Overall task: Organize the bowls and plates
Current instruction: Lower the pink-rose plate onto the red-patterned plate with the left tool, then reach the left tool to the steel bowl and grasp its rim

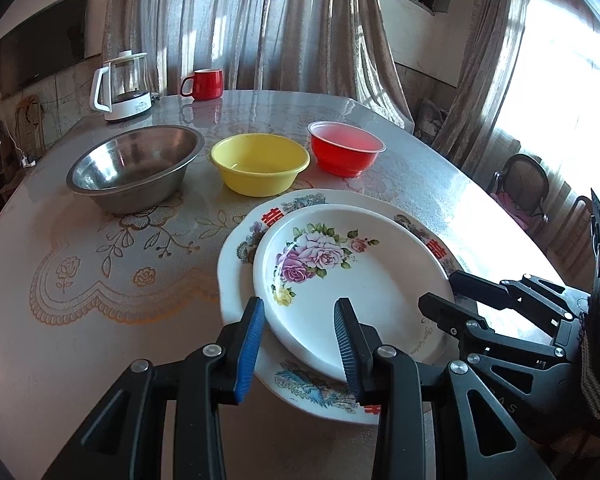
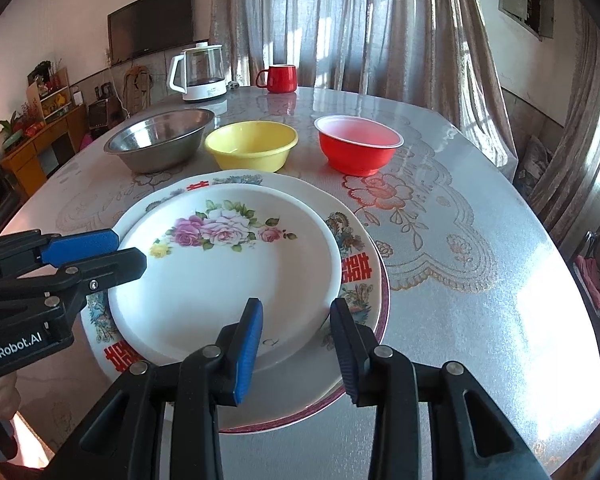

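Rose plate flat, face up atop patterned plate, round.

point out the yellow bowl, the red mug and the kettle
yellow bowl (image 2: pixel 251 145): right wrist view, inner wall of the bowl
red mug (image 2: pixel 282 78): right wrist view, front of the body
kettle (image 1: pixel 125 87): left wrist view, glass body above the white base

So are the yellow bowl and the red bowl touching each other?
Apart. In the right wrist view a clear strip of tablecloth shows between the yellow bowl and the red bowl; the left wrist view shows the same gap.
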Motion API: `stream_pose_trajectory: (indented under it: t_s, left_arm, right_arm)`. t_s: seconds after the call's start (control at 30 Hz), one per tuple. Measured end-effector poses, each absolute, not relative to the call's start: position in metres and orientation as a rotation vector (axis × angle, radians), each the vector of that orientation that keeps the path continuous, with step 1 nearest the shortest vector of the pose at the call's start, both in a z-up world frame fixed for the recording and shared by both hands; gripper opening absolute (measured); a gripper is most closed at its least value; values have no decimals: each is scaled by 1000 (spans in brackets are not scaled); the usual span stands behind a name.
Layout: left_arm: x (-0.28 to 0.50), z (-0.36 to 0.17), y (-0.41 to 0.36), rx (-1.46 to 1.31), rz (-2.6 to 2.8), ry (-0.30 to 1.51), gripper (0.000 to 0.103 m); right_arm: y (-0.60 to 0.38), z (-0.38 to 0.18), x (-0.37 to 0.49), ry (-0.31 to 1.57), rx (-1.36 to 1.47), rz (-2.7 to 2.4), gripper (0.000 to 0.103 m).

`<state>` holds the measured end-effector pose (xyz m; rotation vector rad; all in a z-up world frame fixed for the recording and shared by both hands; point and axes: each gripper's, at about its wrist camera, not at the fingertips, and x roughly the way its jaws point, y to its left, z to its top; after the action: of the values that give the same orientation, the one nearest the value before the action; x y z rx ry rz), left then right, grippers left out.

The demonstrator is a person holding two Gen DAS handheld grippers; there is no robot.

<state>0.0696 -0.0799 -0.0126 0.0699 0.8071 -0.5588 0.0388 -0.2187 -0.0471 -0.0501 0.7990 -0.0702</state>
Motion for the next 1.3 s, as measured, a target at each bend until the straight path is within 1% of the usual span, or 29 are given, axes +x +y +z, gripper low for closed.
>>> stream_pose_trajectory:
  t_s: [0.3,0.4,0.9,1.13,1.3]
  left_arm:
    - [68,-12,-68,38,-536,810,37]
    - [68,-11,-61,21,-528,812,40]
    - [85,-21,1,-100,-370,844,41]
    - [103,-18,29,-148,-296,836,47]
    - [122,-12,45,-146,-241,817,48]
  right_arm:
    - [-219,-44,38,825,-39,-78,37]
    - [-219,-44,38,829,-33,-77,37]
    - [-234,-27,44,807,169,-4,38]
    - [-208,-14,65,790,164,122,38]
    - [-182,-11,92,805,146,201,38]
